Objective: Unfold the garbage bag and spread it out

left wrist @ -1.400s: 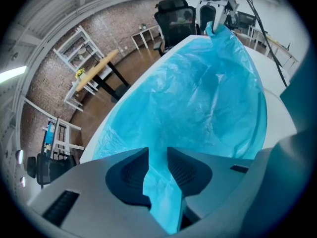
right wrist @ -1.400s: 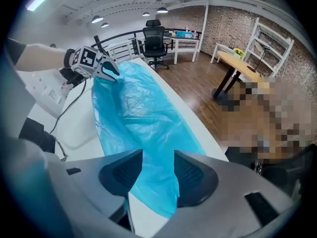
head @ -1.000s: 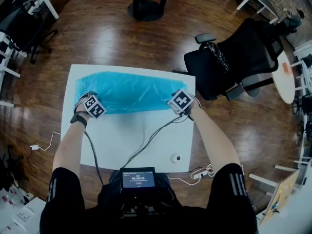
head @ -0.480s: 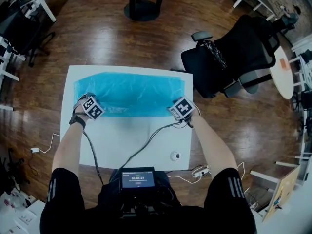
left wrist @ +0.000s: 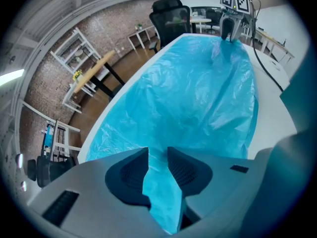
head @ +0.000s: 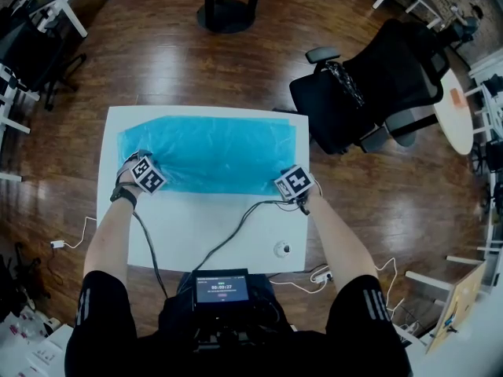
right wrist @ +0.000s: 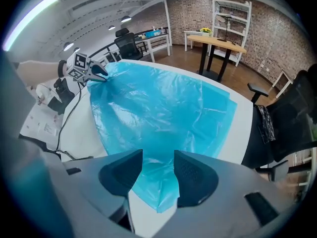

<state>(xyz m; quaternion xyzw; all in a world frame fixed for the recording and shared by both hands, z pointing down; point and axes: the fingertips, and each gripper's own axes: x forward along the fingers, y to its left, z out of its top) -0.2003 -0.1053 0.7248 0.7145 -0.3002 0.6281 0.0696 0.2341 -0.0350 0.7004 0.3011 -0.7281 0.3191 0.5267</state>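
one translucent blue plastic garbage bag [head: 208, 151], flat on one white desk [head: 204, 226], spread beyond the fingers [left wrist: 126, 175]. long axis runs from left gripper [left wrist: 157, 157] to right gripper [right wrist: 158, 165]. each gripper's fingers clamp a near corner.

Garbage bag [head: 208, 154]: thin, glossy, crinkled blue plastic film. Table [head: 212, 234]: smooth matt white. Floor [head: 181, 69], twelve o'clock: polished wood.

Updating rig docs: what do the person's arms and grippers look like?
Left gripper and right gripper: grey moulded bodies, dark ribbed pads, each topped by a cube with black-and-white square markers. A black cable trails from each. Short black sleeves with white stripes; dark wristband on the left wrist.
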